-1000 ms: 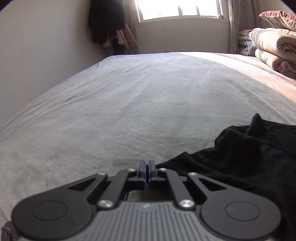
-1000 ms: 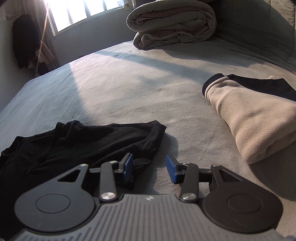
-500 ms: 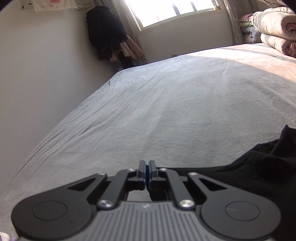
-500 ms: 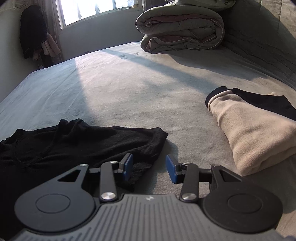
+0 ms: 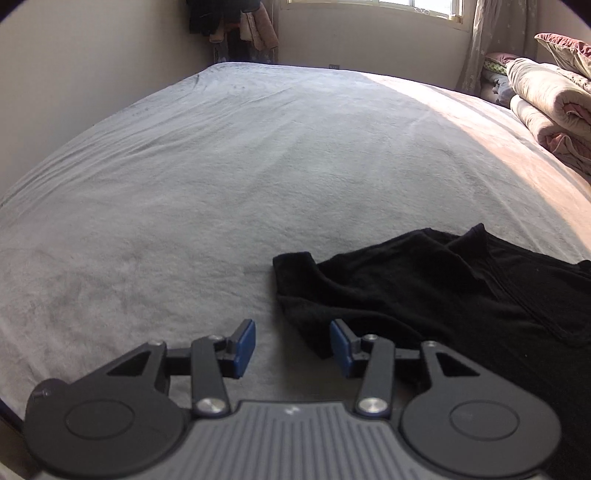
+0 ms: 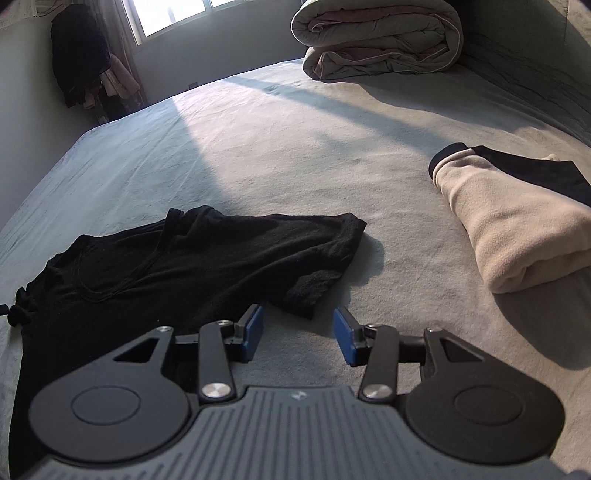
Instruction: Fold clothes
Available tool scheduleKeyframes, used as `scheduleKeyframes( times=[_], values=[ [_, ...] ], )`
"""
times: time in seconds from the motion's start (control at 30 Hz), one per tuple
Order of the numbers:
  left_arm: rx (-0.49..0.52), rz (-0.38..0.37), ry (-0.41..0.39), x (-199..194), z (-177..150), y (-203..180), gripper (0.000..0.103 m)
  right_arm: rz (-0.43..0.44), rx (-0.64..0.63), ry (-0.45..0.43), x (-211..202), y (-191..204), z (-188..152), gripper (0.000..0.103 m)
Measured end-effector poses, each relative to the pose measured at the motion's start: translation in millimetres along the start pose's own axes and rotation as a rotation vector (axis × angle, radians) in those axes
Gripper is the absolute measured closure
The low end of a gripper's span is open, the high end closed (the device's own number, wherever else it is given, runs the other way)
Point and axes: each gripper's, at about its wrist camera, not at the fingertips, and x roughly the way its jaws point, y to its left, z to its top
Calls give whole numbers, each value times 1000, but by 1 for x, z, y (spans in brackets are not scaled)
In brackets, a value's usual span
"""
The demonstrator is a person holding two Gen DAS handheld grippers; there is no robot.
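1. Your left gripper (image 5: 291, 345) hangs low over the bed (image 5: 221, 177), jaws spread wide, blue pads (image 5: 243, 347) apart and nothing between them but grey cover.
2. The black shirt (image 5: 424, 291) lies crumpled on the bed just ahead and to the right of that gripper; its near corner reaches down beside the right-hand pad, though you cannot tell whether the 2 touch.
3. Your right gripper (image 6: 298, 334) is open as well, both pads clear of cloth, bare bed showing in the gap.
4. From that side, the black shirt (image 6: 177, 266) spreads to the left, and 1 sleeve end sits just beyond the gap between the fingers.
5. To your right, a folded beige garment (image 6: 517, 229) with dark trim rests on the bed, well apart from the shirt.
6. At the far end a rolled quilt (image 6: 376, 37) sits on the bed below the headboard side, and dark clothes (image 6: 79, 51) hang in the corner by the window (image 6: 177, 14).
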Motion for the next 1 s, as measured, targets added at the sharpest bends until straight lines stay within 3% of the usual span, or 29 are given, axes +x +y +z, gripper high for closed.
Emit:
scheduleKeyframes(
  times=[0.2, 0.3, 0.43, 0.57, 0.63, 1.0],
  values=[
    [-151, -232, 107, -26, -46, 4, 57, 83, 108, 93, -16, -2, -31, 56],
    [-193, -301, 129, -34, -71, 1, 60, 90, 140, 104, -24, -5, -52, 56],
    [-235, -333, 122, -46, -105, 2, 70, 119, 173, 108, -30, -8, -74, 56],
    [-311, -359, 57, -61, -138, 10, 74, 134, 154, 88, -33, -2, -84, 56],
    [-305, -361, 32, -64, -146, 11, 79, 141, 144, 78, -35, 1, -89, 56],
    [-159, -312, -56, -85, -153, -5, 79, 169, 83, 26, -41, 18, -114, 55]
  ],
)
